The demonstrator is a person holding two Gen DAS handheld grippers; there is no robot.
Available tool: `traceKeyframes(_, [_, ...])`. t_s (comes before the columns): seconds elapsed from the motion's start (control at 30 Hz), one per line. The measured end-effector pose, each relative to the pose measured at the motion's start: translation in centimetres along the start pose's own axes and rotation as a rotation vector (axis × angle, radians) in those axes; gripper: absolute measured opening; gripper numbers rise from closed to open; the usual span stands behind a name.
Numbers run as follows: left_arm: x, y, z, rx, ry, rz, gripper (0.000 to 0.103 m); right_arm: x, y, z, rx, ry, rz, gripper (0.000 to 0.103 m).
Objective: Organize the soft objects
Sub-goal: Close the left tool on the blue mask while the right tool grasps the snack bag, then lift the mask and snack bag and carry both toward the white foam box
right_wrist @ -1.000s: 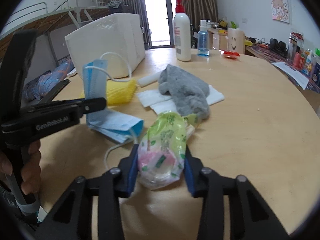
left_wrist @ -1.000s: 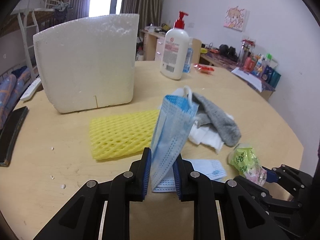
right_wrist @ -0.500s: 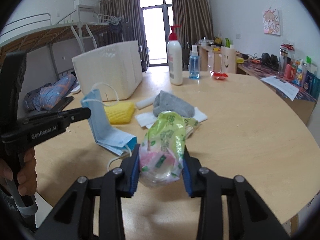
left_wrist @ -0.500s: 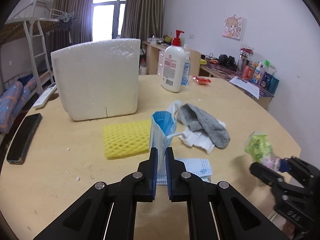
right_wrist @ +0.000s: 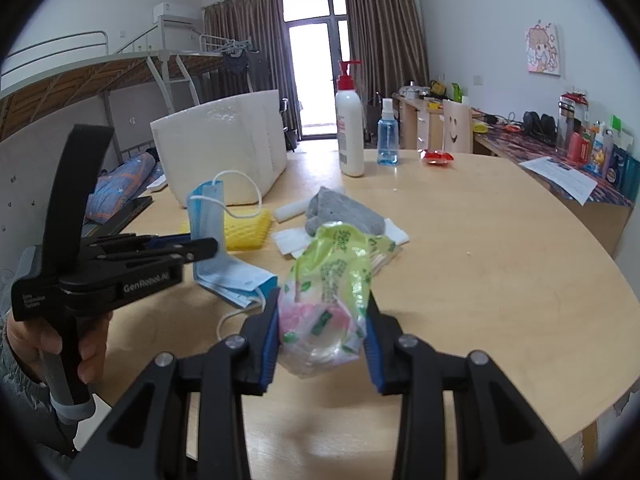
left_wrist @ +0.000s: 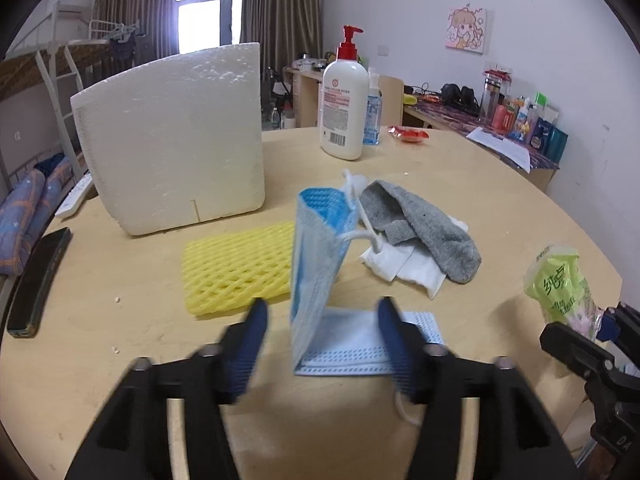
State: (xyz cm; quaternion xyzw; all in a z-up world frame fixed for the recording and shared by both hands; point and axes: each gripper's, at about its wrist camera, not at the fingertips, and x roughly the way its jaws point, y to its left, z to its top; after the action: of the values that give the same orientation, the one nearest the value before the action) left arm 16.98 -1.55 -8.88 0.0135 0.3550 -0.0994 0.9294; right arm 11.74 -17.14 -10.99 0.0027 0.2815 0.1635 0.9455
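Note:
A blue face mask [left_wrist: 320, 264] stands folded upright on the round wooden table [left_wrist: 500, 208], its lower half flat. My left gripper [left_wrist: 322, 340] is open, its fingers on either side of the mask and apart from it. It shows in the right wrist view [right_wrist: 200, 246] beside the mask [right_wrist: 208, 216]. My right gripper [right_wrist: 322, 340] is shut on a green and pink plastic packet [right_wrist: 328, 292], held above the table; the packet also shows in the left wrist view [left_wrist: 560, 280]. A grey sock [left_wrist: 420, 224] lies on white tissues [left_wrist: 412, 268]. A yellow foam net [left_wrist: 236, 268] lies left of the mask.
A white foam box [left_wrist: 172, 136] stands at the back left. A lotion pump bottle [left_wrist: 346, 96] and a blue spray bottle [right_wrist: 387, 136] stand at the far side, with a red wrapper [left_wrist: 408, 134]. A black phone [left_wrist: 36, 280] lies near the left edge.
My left gripper has opened and let go of the blue mask, which stays standing folded. My right gripper still holds the packet, lifted above the table.

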Motion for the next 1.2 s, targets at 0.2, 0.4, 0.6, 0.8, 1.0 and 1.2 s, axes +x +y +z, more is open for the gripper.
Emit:
traceKeyframes(0.2, [1.6, -0.6, 0.7, 0.009, 0.044, 0.001, 0.063, 0.0, -0.8, -0.2, 0.019, -0.002, -0.002, 0.041])
traceKeyframes(0.4, [3.0, -0.5, 1.0, -0.008, 0.088, 0.009, 0.053, 0.1, -1.5, -0.4, 0.040, 0.003, -0.005, 0.041])
traceKeyframes(0.6, [2.7, -0.2, 0.6, -0.019, 0.099, 0.004, 0.013, -0.1, -1.5, -0.5, 0.043, 0.001, -0.009, 0.041])
traceKeyframes(0.8, [0.9, 0.2, 0.6, -0.029, 0.048, -0.002, 0.008, -0.4, -1.2, -0.4, 0.039, -0.007, -0.010, 0.041])
traceKeyframes(1.0, [-3.4, 1.0, 0.2, -0.038, -0.055, -0.002, 0.008, -1.1, -0.8, 0.2, 0.030, -0.034, -0.015, 0.041])
traceKeyframes(1.2, [-7.8, 2.0, -0.3, -0.034, -0.172, 0.045, 0.008, -2.1, 0.2, 1.1, 0.009, -0.063, -0.002, 0.041])
